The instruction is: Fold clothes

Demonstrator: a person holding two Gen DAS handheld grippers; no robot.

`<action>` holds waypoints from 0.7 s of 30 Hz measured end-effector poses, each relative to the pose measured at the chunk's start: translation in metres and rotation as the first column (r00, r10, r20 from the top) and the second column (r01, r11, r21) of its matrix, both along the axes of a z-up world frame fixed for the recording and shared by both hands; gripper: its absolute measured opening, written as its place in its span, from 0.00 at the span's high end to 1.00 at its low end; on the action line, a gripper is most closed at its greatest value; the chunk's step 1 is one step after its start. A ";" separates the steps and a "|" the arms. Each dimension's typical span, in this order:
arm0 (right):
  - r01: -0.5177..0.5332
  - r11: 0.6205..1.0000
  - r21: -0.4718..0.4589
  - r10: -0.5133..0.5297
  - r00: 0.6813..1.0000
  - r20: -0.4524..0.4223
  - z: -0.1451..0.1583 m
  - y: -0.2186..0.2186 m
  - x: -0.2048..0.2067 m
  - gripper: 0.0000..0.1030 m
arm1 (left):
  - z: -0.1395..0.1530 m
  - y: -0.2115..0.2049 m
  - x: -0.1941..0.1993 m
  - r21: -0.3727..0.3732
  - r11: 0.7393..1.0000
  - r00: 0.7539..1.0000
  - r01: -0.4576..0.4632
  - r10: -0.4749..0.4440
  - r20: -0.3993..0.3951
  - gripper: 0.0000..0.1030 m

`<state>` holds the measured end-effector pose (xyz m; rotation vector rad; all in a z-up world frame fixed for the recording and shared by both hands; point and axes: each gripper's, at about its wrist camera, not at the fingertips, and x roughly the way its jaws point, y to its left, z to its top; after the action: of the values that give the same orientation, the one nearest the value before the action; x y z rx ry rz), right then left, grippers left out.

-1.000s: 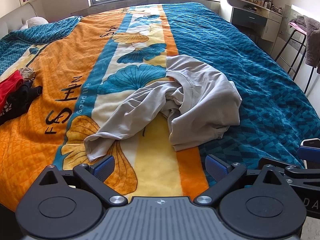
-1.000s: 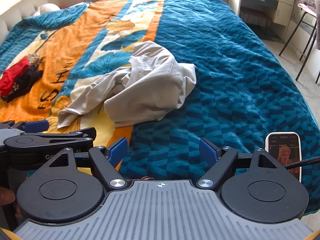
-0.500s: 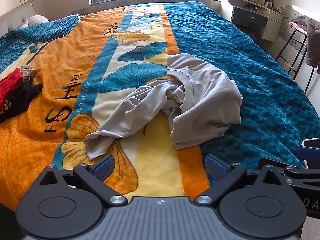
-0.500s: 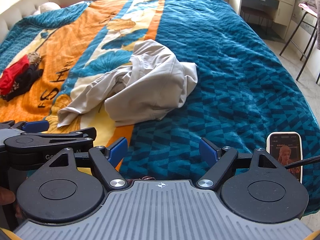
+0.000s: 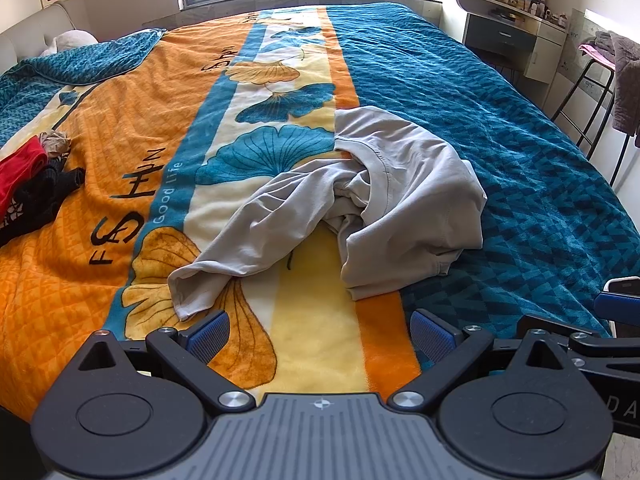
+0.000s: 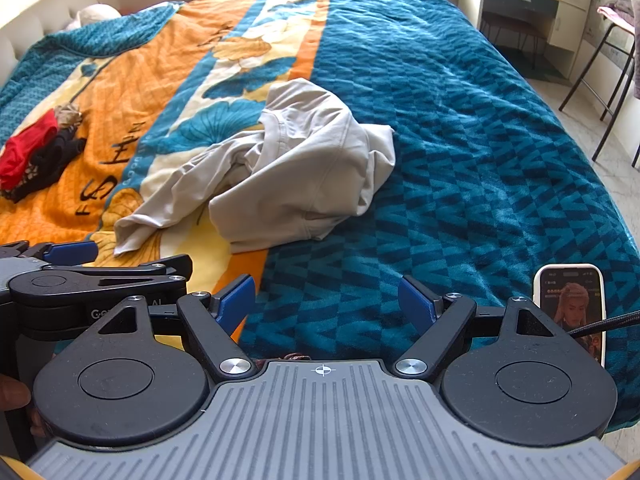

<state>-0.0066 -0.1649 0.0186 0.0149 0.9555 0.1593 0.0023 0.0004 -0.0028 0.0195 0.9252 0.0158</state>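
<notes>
Shirt: a light grey shirt [image 5: 384, 204] lies crumpled in the middle of the bed, partly on the flower stripe and partly on the blue side. One long sleeve [image 5: 240, 256] stretches toward the near left. Nothing holds the shirt.

Bed: a big blanket [image 5: 500, 128] covers it. The left part is orange with black letters, the middle has blue and yellow leaves, and the right part is dark blue with zigzags.

Left gripper: the left gripper [image 5: 320, 334] hangs over the near edge of the bed. Its blue fingers [image 5: 208, 334] stand wide apart with only blanket between them. The sleeve end lies just beyond the left finger, and I cannot tell if they touch.

Right gripper: the right gripper [image 6: 326, 304] is over the blue part, near the edge. Its blue fingers [image 6: 414, 300] are spread wide too, and hold nothing. The shirt is a bit farther away, up and to the left.

Other clothes: a red and black pile [image 5: 28, 192] sits at the far left of the bed.

Phone: a phone [image 6: 572, 304] with its screen lit lies at the near right edge, with a black cable across it.

Room: a desk [image 5: 516, 36] and a stool [image 5: 592, 80] stand on the right, past the bed.
</notes>
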 end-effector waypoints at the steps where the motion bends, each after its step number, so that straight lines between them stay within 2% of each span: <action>1: 0.000 1.000 0.000 0.000 1.000 0.000 0.000 0.000 0.000 0.19 | 0.000 0.000 0.000 0.000 1.000 1.000 0.000 0.000 0.000 0.06; 21: 0.000 1.000 -0.001 0.000 1.000 0.006 0.003 0.000 0.001 0.19 | 0.003 0.001 0.000 0.002 1.000 1.000 -0.001 0.001 0.008 0.06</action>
<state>-0.0054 -0.1647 0.0213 0.0135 0.9495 0.1590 0.0026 0.0012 0.0001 0.0212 0.9168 0.0174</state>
